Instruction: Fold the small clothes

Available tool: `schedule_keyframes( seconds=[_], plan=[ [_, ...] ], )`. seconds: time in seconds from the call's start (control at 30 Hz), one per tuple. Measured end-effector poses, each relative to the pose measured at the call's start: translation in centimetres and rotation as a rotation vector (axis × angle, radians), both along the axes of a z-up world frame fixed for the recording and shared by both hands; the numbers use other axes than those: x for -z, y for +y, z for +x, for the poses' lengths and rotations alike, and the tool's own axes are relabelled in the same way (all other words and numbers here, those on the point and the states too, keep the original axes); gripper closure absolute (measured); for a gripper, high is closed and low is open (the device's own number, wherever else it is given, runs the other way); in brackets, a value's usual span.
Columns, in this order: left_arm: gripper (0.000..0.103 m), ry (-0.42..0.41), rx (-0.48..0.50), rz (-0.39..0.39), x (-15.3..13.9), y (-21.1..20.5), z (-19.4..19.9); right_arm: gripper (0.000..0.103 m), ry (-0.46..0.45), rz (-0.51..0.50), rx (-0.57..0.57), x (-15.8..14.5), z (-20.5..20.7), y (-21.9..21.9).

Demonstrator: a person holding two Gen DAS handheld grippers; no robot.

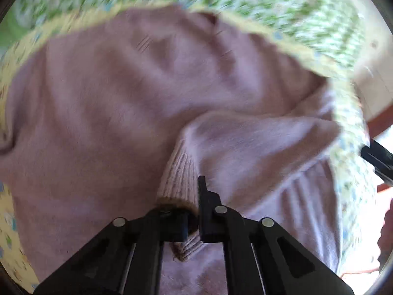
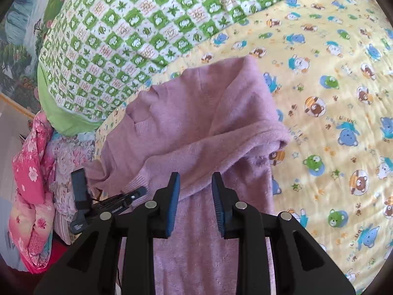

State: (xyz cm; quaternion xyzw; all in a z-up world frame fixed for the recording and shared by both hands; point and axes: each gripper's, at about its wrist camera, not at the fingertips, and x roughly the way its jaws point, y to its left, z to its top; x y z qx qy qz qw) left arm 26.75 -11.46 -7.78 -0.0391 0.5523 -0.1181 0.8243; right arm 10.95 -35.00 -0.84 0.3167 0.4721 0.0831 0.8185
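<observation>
Left tongs (image 1: 194, 211) pinch ribbed cuff (image 1: 180, 184) of fuzzy sweater (image 1: 98, 98).

A home bedroom: a bed with a yellow bear-print sheet (image 2: 331, 113), a green checked quilt (image 2: 127, 39) and folded floral bedding (image 2: 32, 172).

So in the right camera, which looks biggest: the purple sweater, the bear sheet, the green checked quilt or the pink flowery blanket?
As they look in that view:
1. Bear sheet and purple sweater: too alike to rank, and the sweater is nearer the camera.
2. Green checked quilt.
3. Pink flowery blanket, partly cut off at the edge.
</observation>
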Motion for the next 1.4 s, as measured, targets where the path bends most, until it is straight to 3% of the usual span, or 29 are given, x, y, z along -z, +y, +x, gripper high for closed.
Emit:
schedule_keyframes(
  seconds=[0.1,0.13,0.2,0.23,0.3,0.43,0.53,0.73,0.8,0.83,0.87,0.97,1.07,1.23,1.27,1.4],
  plan=[
    [0.1,-0.141,0.002,-0.053,-6.1,0.9,-0.9,0.075,-0.027,-0.012,0.023,-1.0,-0.1,-0.5],
    [0.1,-0.223,-0.011,-0.078,-9.2,2.1,-1.4,0.075,-0.038,-0.017,0.03,-1.3,-0.2,-0.8],
    [0.1,-0.308,-0.029,-0.063,-11.6,3.9,-1.8,0.075,-0.048,-0.034,0.044,-1.5,0.0,-1.4],
    [0.1,-0.336,-0.046,-0.013,-11.8,5.4,-1.7,0.075,-0.05,-0.045,0.045,-1.5,0.2,-1.6],
    [0.1,-0.306,-0.083,0.043,-10.2,7.7,-0.7,0.073,-0.04,-0.059,0.048,-0.9,0.7,-1.9],
    [0.1,-0.174,-0.198,0.04,-5.1,12.7,1.1,0.054,-0.002,-0.085,0.033,0.7,2.8,-1.6],
    [0.1,-0.11,-0.23,0.019,-2.2,14.2,0.4,0.05,0.001,-0.145,0.0,1.6,5.0,-1.0],
    [0.1,-0.085,-0.222,0.045,-1.0,13.7,0.1,0.042,0.025,-0.252,-0.038,5.0,10.4,0.0],
    [0.1,-0.08,-0.223,0.039,-0.9,13.6,0.2,0.042,0.051,-0.241,-0.04,6.5,11.6,-0.1],
    [0.1,-0.071,-0.221,0.025,-1.0,13.5,0.2,0.059,0.059,-0.211,-0.056,7.2,12.1,-0.1],
    [0.1,-0.064,-0.218,0.01,-1.5,13.5,0.0,0.092,0.058,-0.184,-0.074,7.7,12.4,-0.2],
    [0.1,-0.053,-0.197,-0.092,-3.3,14.0,-0.4,0.092,0.029,-0.146,-0.061,6.6,12.4,-1.6],
    [0.1,-0.013,-0.167,-0.162,-3.3,13.8,0.6,0.093,0.007,-0.186,-0.084,5.3,12.3,-3.0],
    [0.098,0.06,-0.205,-0.025,1.7,14.1,3.1,0.091,0.071,-0.255,-0.133,6.6,13.2,-2.8],
    [0.098,0.067,-0.212,-0.026,2.2,14.3,3.3,0.09,0.08,-0.261,-0.127,6.8,13.2,-2.5],
    [0.082,0.029,-0.226,-0.002,0.7,14.1,2.7,0.075,0.094,-0.289,-0.039,5.5,12.4,-2.6]
  ],
)
